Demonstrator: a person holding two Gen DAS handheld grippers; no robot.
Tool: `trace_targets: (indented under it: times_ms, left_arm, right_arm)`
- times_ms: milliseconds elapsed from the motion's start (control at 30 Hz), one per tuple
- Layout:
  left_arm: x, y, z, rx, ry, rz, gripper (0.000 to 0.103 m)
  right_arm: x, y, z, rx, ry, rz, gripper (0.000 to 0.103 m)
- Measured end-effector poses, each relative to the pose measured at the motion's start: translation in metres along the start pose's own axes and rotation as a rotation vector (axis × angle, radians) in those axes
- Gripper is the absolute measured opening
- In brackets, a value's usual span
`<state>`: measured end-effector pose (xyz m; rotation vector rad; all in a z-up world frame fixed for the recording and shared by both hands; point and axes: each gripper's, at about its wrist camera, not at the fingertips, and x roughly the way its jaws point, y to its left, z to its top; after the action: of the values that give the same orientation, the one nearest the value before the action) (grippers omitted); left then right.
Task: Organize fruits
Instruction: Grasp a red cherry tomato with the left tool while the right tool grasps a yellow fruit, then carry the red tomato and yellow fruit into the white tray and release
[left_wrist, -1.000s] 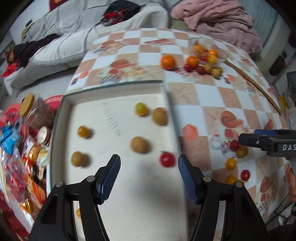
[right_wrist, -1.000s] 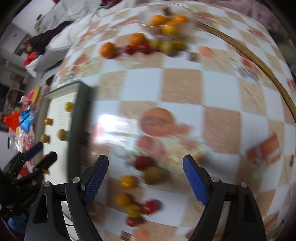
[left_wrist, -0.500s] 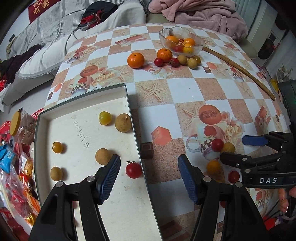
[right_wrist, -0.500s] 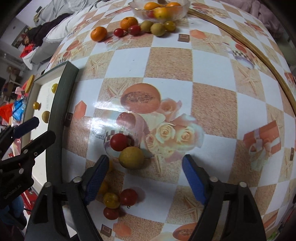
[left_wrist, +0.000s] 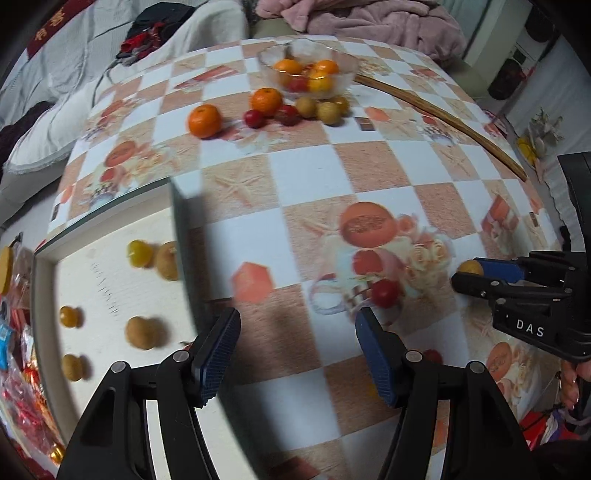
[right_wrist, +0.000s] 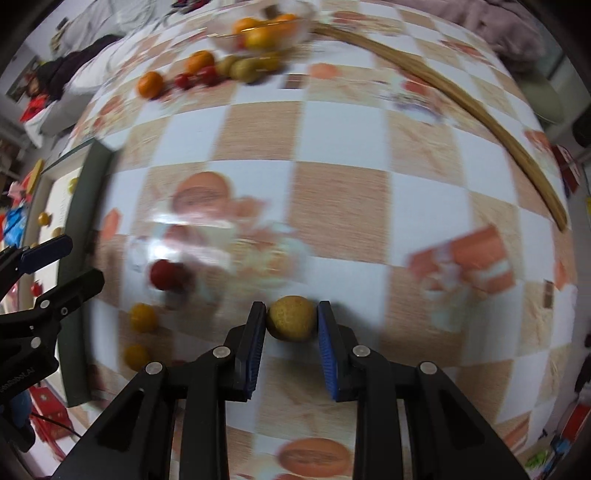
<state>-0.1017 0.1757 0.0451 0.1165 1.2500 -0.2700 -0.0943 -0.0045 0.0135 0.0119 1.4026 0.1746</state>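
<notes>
My right gripper (right_wrist: 291, 326) is closing, and its blue pads touch both sides of a tan round fruit (right_wrist: 291, 322) on the checked tablecloth. In the left wrist view the same gripper (left_wrist: 466, 275) comes in from the right with the fruit (left_wrist: 468, 266) at its tips. My left gripper (left_wrist: 295, 350) hangs open with nothing between its pads, over the cloth just right of the white tray (left_wrist: 110, 288). Several small tan and yellow fruits lie in the tray. A red cherry tomato (left_wrist: 384, 292) sits ahead of the left gripper.
A glass bowl (left_wrist: 308, 62) of oranges and tomatoes stands at the far side, with two oranges (left_wrist: 205, 120) and small fruits beside it. Yellow tomatoes (right_wrist: 143, 317) lie left of the right gripper. A wooden stick (left_wrist: 443, 118) lies at the right. Snack packets (left_wrist: 14, 332) crowd the left.
The right gripper's jaws have closed in from wide apart onto the tan fruit. The left gripper has moved right, from over the tray to over the tablecloth.
</notes>
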Motion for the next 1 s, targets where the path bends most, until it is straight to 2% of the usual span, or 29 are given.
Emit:
trace_targets:
  times_ms: [167,267,400,467,500,567,600,767,1000]
  left_arm:
    - [0.011,-0.031,0.009,0.069,-0.002,-0.047,0.066]
    - [0.021,-0.044,0.013,0.094,0.007,-0.041,0.066]
    - [0.032,-0.048,0.017,0.080,0.024,-0.024,0.066]
    - [0.037,-0.048,0.018,0.065,0.033,-0.021,0.055]
    - [0.039,-0.048,0.017,0.061,0.044,-0.023,0.038]
    - [0.039,-0.049,0.017,0.066,0.038,-0.018,0.033]
    - [0.039,-0.049,0.016,0.068,0.036,-0.019,0.022]
    - [0.034,-0.037,0.014,0.019,0.036,-0.083,0.021]
    - [0.015,-0.024,0.007,-0.029,0.011,-0.097,0.021]
  right_arm:
    - [-0.003,-0.023,-0.004,0.043,-0.004,-0.004,0.030]
    - [-0.004,-0.025,-0.005,0.048,-0.011,-0.001,0.030]
    - [-0.005,-0.027,-0.007,0.059,-0.018,0.011,0.030]
    - [-0.004,-0.028,-0.007,0.059,-0.019,0.016,0.030]
    - [-0.003,-0.026,-0.005,0.059,-0.020,0.018,0.030]
    - [-0.003,-0.027,-0.006,0.058,-0.021,0.021,0.030]
    - [-0.003,-0.028,-0.006,0.059,-0.021,0.023,0.030]
    - [-0.005,-0.029,-0.007,0.055,-0.022,0.023,0.030]
    - [-0.006,-0.031,-0.007,0.071,-0.023,0.037,0.030]
